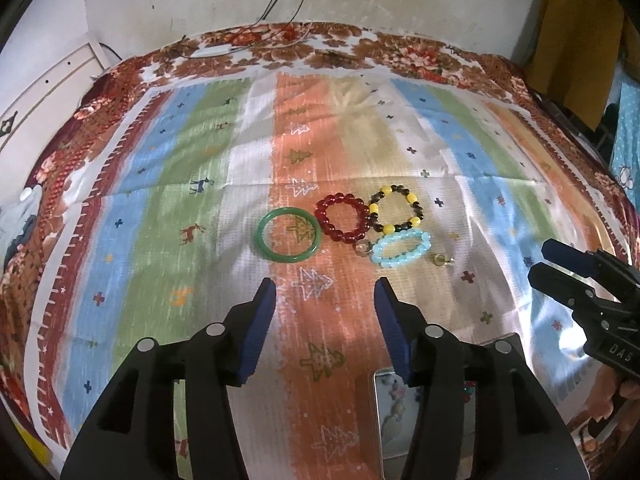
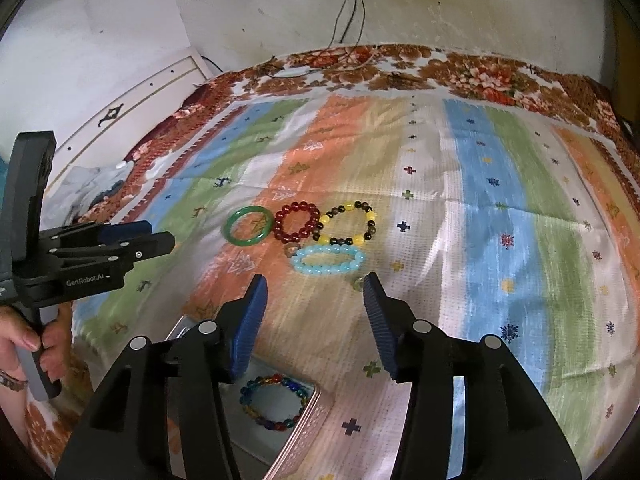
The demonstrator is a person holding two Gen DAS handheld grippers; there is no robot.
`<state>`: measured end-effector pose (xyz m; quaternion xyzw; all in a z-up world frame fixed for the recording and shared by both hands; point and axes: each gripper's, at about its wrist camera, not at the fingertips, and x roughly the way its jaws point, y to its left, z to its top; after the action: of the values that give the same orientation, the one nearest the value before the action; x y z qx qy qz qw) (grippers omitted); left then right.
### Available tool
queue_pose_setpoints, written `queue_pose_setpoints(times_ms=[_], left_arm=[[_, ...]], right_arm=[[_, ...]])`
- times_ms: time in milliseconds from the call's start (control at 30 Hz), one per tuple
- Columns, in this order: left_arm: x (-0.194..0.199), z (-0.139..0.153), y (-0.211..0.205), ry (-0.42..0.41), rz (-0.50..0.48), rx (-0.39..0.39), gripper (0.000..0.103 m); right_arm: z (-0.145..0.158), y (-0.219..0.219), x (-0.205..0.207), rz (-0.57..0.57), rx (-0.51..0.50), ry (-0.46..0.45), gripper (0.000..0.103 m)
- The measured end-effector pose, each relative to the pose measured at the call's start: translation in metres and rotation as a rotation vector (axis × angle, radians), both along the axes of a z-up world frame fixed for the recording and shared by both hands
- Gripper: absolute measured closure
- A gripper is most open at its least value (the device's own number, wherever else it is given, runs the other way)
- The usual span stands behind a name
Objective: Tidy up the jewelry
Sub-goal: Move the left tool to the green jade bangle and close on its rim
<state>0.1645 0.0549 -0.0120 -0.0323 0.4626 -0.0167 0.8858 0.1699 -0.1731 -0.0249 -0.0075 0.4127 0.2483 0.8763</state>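
On the striped cloth lie a green bangle [image 1: 288, 239] [image 2: 249, 231], a red bead bracelet [image 1: 343, 218] [image 2: 297, 221], a yellow-and-dark bead bracelet [image 1: 394, 208] [image 2: 348, 222] and a pale blue bead bracelet [image 1: 402, 249] [image 2: 328, 260]. Two small rings [image 1: 363, 247] [image 1: 440, 259] rest beside the blue one. A multicolour bead bracelet [image 2: 275, 402] lies in a metal tin [image 2: 310, 428] [image 1: 384, 408] near me. My left gripper [image 1: 326, 286] [image 2: 158, 236] hovers open short of the bangle, nothing between its fingers. My right gripper [image 2: 314, 280] [image 1: 544, 258] is open and empty just short of the blue bracelet.
The striped cloth [image 1: 200, 160] covers a bed with a floral blanket [image 1: 400, 52] at the far edge. A white wall with hanging cables [image 2: 352, 4] stands behind. A hand [image 2: 24, 340] holds the left gripper's handle. Crumpled clothes [image 2: 96, 188] lie at the left.
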Motion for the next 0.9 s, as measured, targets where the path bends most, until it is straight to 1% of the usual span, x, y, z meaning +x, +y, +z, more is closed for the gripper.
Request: queue_pose_setpoints(times_ms=[267,667,767,900], left_arm=[[0.021,-0.006,0.012,0.029,0.036,0.003,0.048],[0.053,-0.026,0.030,0.093,0.075,0.027,0.045],[0.060,-0.032,0.034,0.111,0.094,0.037,0.045],[0.068,-0.036,0.037,0.122,0.095,0.037,0.045]], right_arm=[[-0.005,0.005,0.021,0.000,-0.011,0.024,0.051],[-0.020,0.012,0.052,-0.008,-0.034,0.071,0.051],[-0.024,0.014,0.057,-0.012,-0.049,0.070,0.051],[-0.029,0.015,0.066,-0.021,-0.066,0.072,0.051]])
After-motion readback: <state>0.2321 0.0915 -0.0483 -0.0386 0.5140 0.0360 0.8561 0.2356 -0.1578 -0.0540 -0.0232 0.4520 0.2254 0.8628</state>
